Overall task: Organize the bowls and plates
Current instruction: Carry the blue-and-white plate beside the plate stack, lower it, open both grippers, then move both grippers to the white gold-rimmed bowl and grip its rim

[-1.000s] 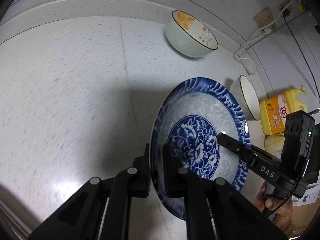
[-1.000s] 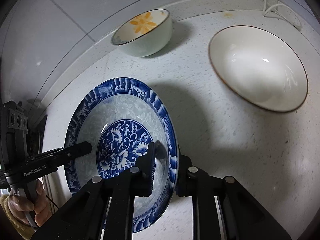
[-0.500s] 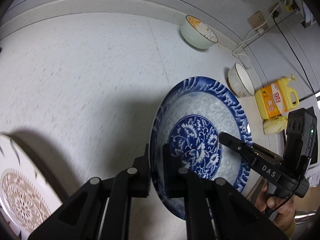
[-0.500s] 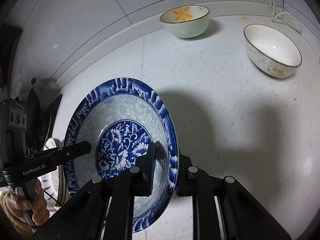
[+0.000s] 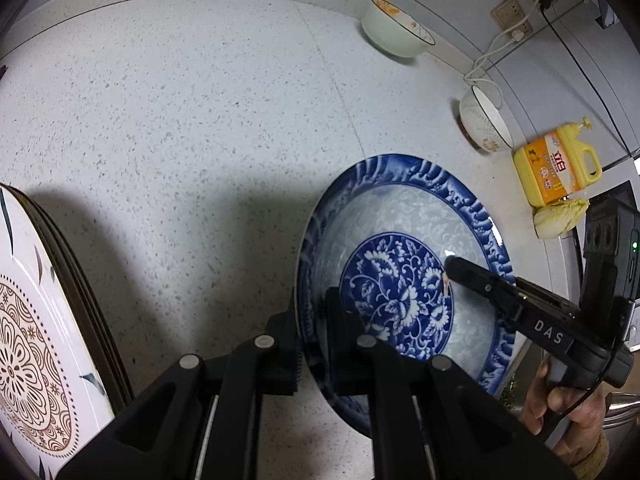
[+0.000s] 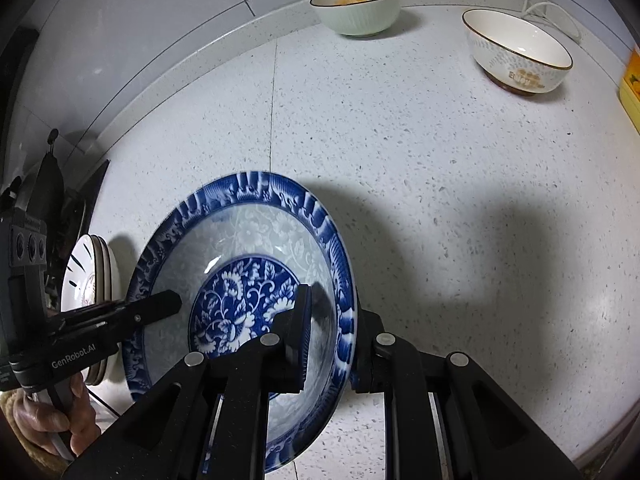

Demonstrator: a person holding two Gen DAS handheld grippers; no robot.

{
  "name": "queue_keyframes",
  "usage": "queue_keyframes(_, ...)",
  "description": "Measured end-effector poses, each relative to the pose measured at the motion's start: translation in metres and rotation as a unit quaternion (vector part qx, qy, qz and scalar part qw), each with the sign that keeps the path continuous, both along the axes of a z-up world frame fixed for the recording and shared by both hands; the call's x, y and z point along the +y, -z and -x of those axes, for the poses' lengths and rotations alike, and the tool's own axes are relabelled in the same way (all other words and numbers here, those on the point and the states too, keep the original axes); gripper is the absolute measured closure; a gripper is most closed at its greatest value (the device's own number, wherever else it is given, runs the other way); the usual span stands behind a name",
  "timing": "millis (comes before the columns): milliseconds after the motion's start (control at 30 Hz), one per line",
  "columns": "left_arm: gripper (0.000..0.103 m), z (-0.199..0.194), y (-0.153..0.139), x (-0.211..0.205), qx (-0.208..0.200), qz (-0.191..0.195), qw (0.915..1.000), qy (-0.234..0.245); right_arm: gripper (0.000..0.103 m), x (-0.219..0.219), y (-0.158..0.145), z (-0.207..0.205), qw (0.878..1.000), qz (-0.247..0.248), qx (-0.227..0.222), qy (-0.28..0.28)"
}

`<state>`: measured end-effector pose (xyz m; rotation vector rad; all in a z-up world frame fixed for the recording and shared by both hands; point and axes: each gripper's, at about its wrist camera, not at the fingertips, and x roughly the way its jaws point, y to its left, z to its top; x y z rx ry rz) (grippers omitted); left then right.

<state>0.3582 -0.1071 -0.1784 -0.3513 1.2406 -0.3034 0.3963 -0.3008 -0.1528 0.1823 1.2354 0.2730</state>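
Note:
A blue-and-white floral plate (image 5: 400, 296) hangs tilted above the speckled counter, held by both grippers. My left gripper (image 5: 314, 316) is shut on its left rim, one finger inside the plate and one behind it. My right gripper (image 6: 334, 312) is shut on the opposite rim; in the left wrist view its upper finger (image 5: 456, 276) lies over the plate's centre. From the right wrist view the plate (image 6: 248, 240) faces me with the left gripper (image 6: 172, 304) at its far side. A stack of patterned plates (image 5: 32, 340) (image 6: 92, 276) stands just left of the held plate.
A pale green bowl with orange flowers (image 6: 356, 8) and a white brown-rimmed bowl (image 6: 520, 52) sit at the back by the wall. A yellow detergent bottle (image 5: 556, 168) and a pale yellow-green lump (image 5: 560, 220) stand at the right. White cables hang behind the bowls.
Both grippers have carried the plate leftward along the counter. The two bowls have drawn away, and the stack of patterned plates has come into view at the left.

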Motion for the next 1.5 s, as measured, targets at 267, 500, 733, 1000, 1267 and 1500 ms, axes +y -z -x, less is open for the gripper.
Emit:
queue_keyframes(267,0.094,-0.001,-0.001,-0.002,-0.002,-0.010,0.9999,0.005,0.088,-0.009,0.011,0.008,1.000,-0.021,0.014,0.002)
queue_keyframes(500,0.093,-0.005,-0.014,0.003,-0.020,-0.014,0.9997,-0.001,0.086,-0.012,0.008,0.009,0.999,-0.030,0.011,-0.010)
queue_keyframes(733,0.084,-0.007,-0.045,0.008,-0.063,-0.037,0.9972,-0.012,0.085,-0.024,-0.003,0.016,1.000,-0.028,-0.009,-0.009)
queue_keyframes(1000,0.084,-0.029,-0.077,-0.010,-0.094,-0.038,0.9948,0.000,0.055,-0.061,-0.023,0.013,0.998,-0.030,-0.039,0.027)
queue_keyframes(1267,0.084,-0.082,-0.088,-0.077,-0.107,-0.031,0.9922,0.056,0.043,-0.127,-0.034,-0.014,0.992,-0.023,-0.061,0.107)
queue_keyframes(1500,0.075,-0.137,-0.094,-0.144,-0.112,-0.039,0.9890,0.089,0.032,-0.177,-0.045,-0.053,0.985,-0.035,-0.070,0.152)
